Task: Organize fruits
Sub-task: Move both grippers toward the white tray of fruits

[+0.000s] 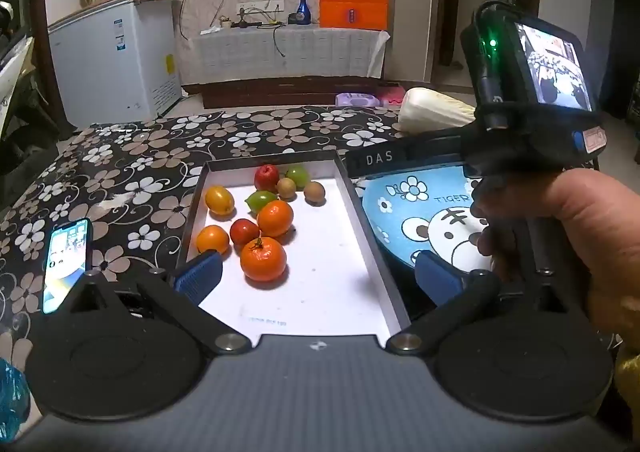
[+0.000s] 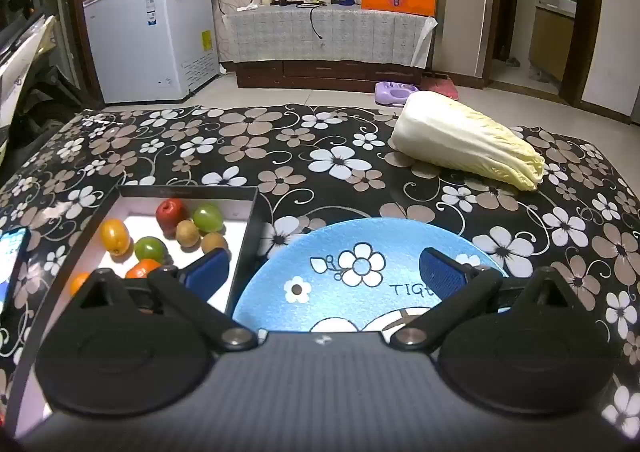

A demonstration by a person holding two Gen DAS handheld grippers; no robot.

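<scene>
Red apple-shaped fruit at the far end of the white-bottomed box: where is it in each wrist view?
Left wrist: red apple-shaped fruit sits centre frame, upper middle, at the far end of the shallow white-bottomed box.
Right wrist: same fruit sits left of centre, mid-height, in the box's far part.
Shared landmark: round blue mat with flower and tiger print, right of the box.

- Fruits: nine small pieces, orange, red, green, yellow, brown, clustered loose in the tray's far-left part.
- Tray: shallow, white-floored, dark-rimmed.
- Plate: round, blue, flower-and-tiger print, empty, just beside tray.
</scene>
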